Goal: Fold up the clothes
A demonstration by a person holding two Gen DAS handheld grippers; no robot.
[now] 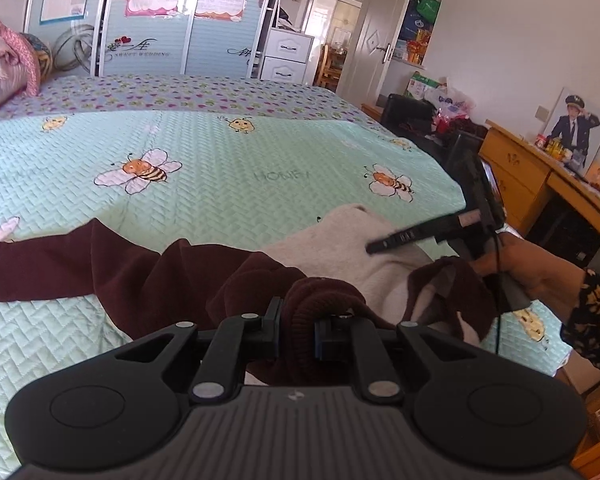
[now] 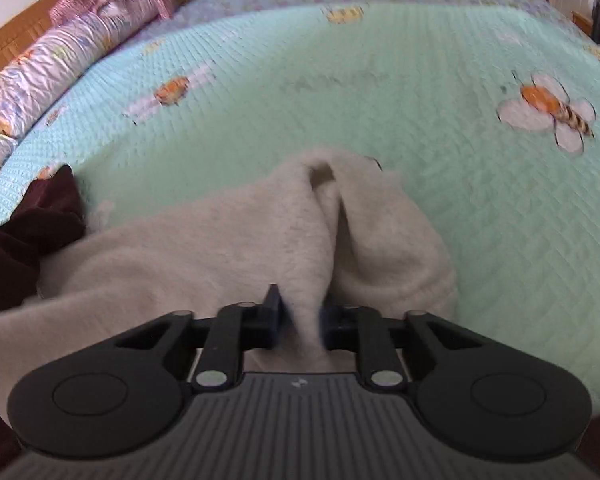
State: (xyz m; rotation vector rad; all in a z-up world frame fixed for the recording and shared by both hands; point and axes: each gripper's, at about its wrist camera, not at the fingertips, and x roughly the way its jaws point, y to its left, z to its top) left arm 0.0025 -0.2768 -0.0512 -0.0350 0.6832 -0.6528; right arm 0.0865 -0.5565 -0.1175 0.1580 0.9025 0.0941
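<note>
One wide bed [image 1: 220, 152] under a mint bee-print quilt fills the room, wardrobe [image 1: 148, 20] behind, wooden desk [image 1: 532, 176] beside its right edge. Near its front edge lies the maroon, cream-lined garment [image 1: 132, 276]; left gripper [image 1: 298, 326] pinches its ribbed cuff, right gripper [image 2: 302, 320] clamps the cream lining.

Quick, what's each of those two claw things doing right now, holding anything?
Left gripper: jaws shut on the ribbed edge of the dark maroon garment.
Right gripper: jaws shut on the garment's beige fleecy lining.
</note>
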